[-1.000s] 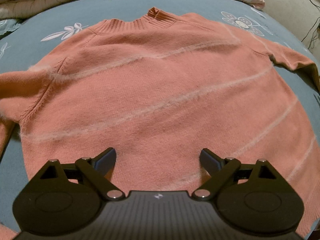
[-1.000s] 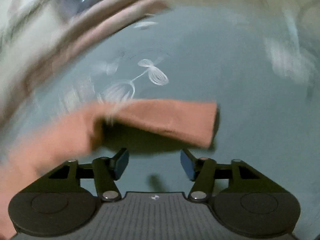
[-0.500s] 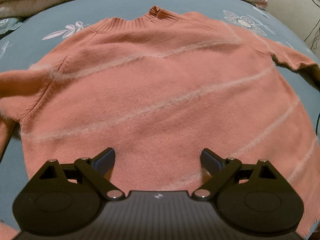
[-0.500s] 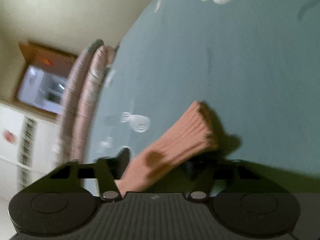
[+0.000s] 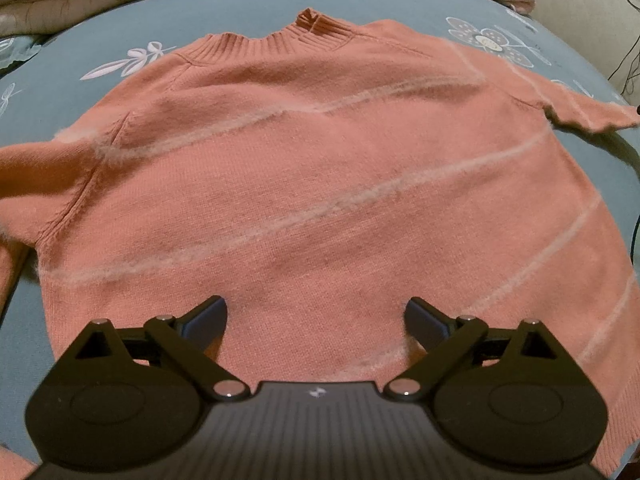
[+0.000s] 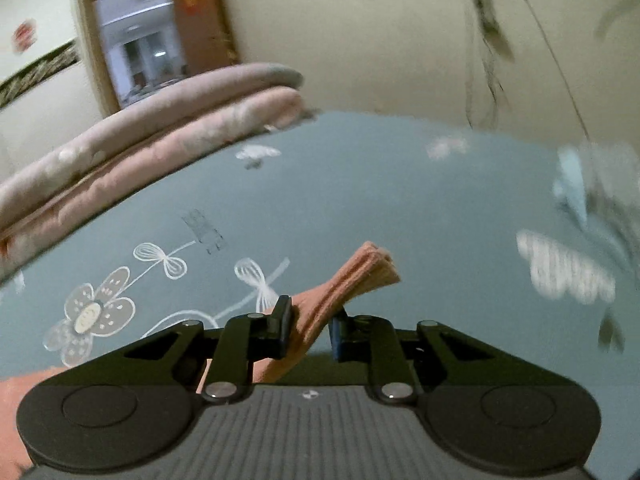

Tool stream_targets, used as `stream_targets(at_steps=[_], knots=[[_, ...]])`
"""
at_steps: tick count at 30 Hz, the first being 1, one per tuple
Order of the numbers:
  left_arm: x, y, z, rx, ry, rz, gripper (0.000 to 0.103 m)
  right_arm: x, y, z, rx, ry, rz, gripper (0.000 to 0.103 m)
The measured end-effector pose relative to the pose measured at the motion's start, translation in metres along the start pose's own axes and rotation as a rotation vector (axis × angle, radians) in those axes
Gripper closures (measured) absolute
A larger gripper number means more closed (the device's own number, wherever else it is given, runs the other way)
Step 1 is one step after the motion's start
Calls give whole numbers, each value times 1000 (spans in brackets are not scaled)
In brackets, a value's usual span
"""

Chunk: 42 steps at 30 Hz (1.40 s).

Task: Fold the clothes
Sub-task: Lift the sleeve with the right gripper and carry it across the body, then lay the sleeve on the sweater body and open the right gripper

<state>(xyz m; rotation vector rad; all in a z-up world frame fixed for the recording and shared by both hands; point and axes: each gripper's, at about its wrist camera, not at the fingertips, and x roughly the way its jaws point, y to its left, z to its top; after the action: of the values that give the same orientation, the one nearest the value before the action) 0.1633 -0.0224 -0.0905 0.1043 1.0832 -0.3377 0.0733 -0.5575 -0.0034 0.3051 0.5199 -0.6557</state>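
Note:
A salmon-pink knitted sweater (image 5: 312, 184) with pale diagonal stripes lies flat on the bed, its ribbed collar (image 5: 280, 36) at the far side. My left gripper (image 5: 316, 320) hovers open over the sweater's lower part, nothing between its fingers. The sweater's right sleeve (image 5: 592, 114) stretches toward the right edge, lifted a little. In the right wrist view my right gripper (image 6: 310, 326) is closing its jaws on the ribbed cuff of that sleeve (image 6: 360, 276), which pokes out past the fingertips, raised above the sheet.
A blue-grey bedsheet (image 6: 400, 192) with white flower prints covers the bed. Folded pink quilts (image 6: 160, 128) are stacked along the far edge. A doorway (image 6: 160, 36) and a cream wall with hanging cables (image 6: 488, 32) lie beyond.
My right gripper closed on the sleeve cuff, rolled upright and lifted it off the sheet. The left gripper stayed still over the sweater; the right sleeve shifted slightly.

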Motion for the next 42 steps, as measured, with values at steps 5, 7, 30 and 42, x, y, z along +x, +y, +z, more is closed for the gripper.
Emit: stream_targets(at_steps=[5,7,30,42], knots=[[0,1,-1,0,-4,-3,7,35,-1,-7,-110,110,-85,75],[0,1,-1,0,-2,-3,7,48,-10,-18,-116,191,-174,57],[3,3,-2,10,-8,-31,2,36,50,-30,-50,228,-35,50],[2,3,-2,7,-9,-34,2,15,199,-51,-175,339,556,50]])
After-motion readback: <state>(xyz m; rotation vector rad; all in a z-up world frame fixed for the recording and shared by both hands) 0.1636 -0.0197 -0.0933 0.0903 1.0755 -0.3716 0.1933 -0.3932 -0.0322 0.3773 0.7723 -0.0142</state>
